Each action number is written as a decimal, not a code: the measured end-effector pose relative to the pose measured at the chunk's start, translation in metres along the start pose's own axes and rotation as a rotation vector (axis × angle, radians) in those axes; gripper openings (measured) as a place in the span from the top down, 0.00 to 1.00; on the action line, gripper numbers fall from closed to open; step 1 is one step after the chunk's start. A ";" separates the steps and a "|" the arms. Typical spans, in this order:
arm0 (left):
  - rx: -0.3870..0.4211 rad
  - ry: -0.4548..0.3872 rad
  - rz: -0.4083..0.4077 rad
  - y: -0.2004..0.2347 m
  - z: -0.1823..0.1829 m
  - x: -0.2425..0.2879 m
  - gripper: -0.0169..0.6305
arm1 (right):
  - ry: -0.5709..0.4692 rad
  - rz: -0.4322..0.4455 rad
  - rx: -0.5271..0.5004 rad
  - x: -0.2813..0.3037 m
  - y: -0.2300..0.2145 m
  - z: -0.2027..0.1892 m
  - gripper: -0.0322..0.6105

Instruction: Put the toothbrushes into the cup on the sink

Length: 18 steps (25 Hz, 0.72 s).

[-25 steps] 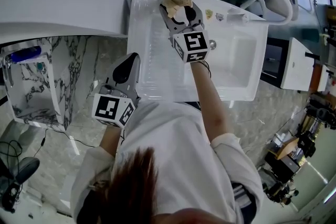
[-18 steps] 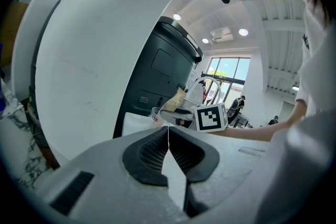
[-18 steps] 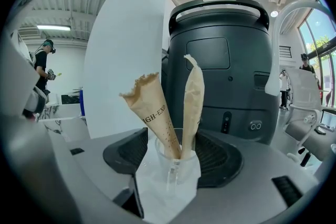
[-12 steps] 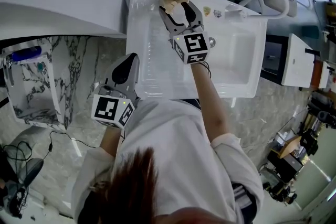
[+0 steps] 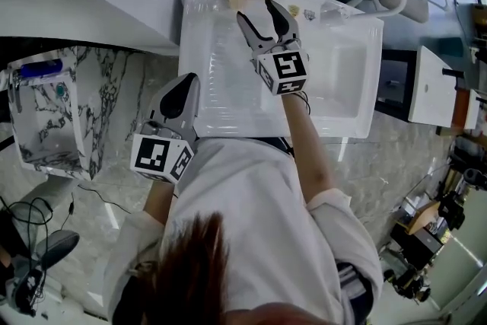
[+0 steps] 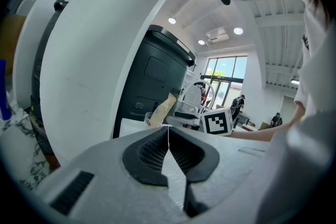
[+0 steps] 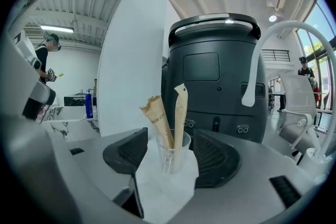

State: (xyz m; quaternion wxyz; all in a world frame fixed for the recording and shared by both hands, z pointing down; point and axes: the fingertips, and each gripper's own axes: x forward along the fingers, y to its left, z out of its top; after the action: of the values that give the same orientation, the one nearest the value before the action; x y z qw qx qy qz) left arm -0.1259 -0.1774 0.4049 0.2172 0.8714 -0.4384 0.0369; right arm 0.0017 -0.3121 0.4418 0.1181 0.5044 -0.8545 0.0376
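Two paper-wrapped toothbrushes (image 7: 179,113) stand in one clear cup (image 7: 169,157) at the sink (image 5: 221,80) rim's far corner. The right gripper (image 5: 256,10) hovers near, jaws apart, empty. The left gripper (image 5: 188,81) has its jaws pressed together, empty.

Brushes unseen w/in wrappers (image 7: 180,113)

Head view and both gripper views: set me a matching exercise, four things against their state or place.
1. left hand-held gripper
2. right hand-held gripper
3. two tan paper-wrapped toothbrushes
4. clear plastic cup

A. on the white sink's back edge
B. jaws shut, empty
C. standing in the cup
D. jaws apart, empty

Pairs: 1-B, 2-D, 3-C, 4-A
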 end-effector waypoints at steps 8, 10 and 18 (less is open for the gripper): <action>0.016 -0.026 0.017 -0.044 0.001 -0.012 0.95 | -0.091 -0.008 0.039 -0.041 -0.020 0.029 0.66; 0.023 -0.034 0.018 -0.054 0.001 -0.016 0.95 | -0.112 -0.015 0.037 -0.050 -0.023 0.037 0.69; 0.041 -0.087 0.008 -0.091 0.011 -0.023 0.95 | -0.169 -0.009 0.064 -0.089 -0.031 0.067 0.79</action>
State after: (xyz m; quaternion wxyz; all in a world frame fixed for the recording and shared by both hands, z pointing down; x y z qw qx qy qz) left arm -0.0704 -0.1169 0.3578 0.1800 0.8746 -0.4501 0.0088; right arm 0.0591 -0.2640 0.3541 0.0297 0.5131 -0.8575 0.0215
